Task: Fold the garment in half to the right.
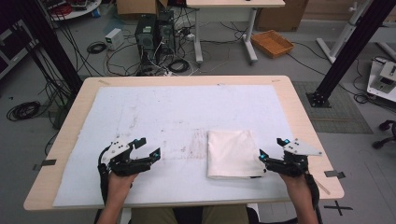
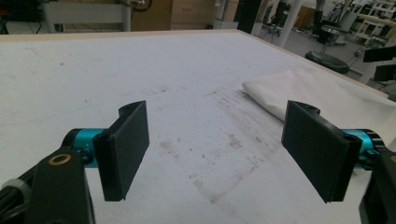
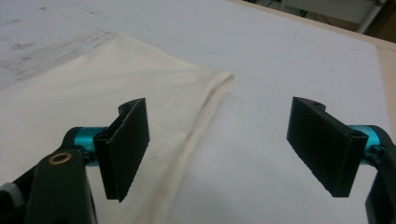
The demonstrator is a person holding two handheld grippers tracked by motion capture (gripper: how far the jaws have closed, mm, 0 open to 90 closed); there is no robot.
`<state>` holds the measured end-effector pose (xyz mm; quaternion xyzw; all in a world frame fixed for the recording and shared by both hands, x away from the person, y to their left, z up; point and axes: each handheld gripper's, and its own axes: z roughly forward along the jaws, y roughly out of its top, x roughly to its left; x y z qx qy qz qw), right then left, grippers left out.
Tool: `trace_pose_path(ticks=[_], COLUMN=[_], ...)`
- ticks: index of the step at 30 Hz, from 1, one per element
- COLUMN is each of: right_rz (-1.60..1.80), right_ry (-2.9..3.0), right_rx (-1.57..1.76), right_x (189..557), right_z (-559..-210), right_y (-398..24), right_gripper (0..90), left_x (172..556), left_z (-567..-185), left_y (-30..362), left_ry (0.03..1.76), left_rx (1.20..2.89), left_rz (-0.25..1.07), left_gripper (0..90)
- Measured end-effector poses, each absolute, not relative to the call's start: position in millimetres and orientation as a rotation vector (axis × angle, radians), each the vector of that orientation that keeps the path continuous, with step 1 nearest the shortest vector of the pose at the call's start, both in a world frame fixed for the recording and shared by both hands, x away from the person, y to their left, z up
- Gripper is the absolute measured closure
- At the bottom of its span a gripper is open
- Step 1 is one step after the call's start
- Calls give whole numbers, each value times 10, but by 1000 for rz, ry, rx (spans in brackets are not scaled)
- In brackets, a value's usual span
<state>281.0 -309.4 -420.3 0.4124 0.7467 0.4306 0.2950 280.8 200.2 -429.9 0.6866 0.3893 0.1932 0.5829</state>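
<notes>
Hovering with jaws wide and empty, the right gripper (image 1: 272,150) sits beside the folded cream cloth (image 1: 232,153) on the table (image 1: 70,122); a careless pass could snag and unfold its edge. Left gripper (image 1: 145,147) also gapes empty.

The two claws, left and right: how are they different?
The left claw hovers over the bare white mat, away from the folded cream cloth. The right claw sits right at that cloth's edge, one black jaw above the fabric. The left claw points right, the right claw points left. Both are open, holding nothing.
</notes>
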Motion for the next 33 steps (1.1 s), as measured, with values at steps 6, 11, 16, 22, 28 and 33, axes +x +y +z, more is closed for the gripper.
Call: trace_pose_path(ticks=[6, 11, 16, 22, 28, 33], right_rz=[1130, 1180, 1195, 1196, 1192, 1194], right_ry=[1938, 1881, 1866, 1868, 1871, 1874], right_rx=[1112, 1147, 1173, 1173, 1162, 1163], right_x=[2687, 2653, 2645, 2652, 2650, 2647], right_z=[-4196, -4188, -4196, -4214, -4220, -4218], right_y=[-3210, -3279, -3291, -3291, -3290, -3287], right_gripper=[205, 205, 205, 205, 205, 205], left_x=[2782, 2761, 2765, 2770, 2767, 2767], left_z=[-4297, -4295, -4300, -4305, -4306, -4306], left_y=[1997, 2008, 2023, 2042, 2046, 2057], left_ry=[876, 866, 872, 877, 878, 878], left_rx=[1609, 1600, 1599, 1601, 1598, 1598], left_rz=[465, 472, 477, 480, 480, 482], left_gripper=[233, 233, 233, 233, 233, 233])
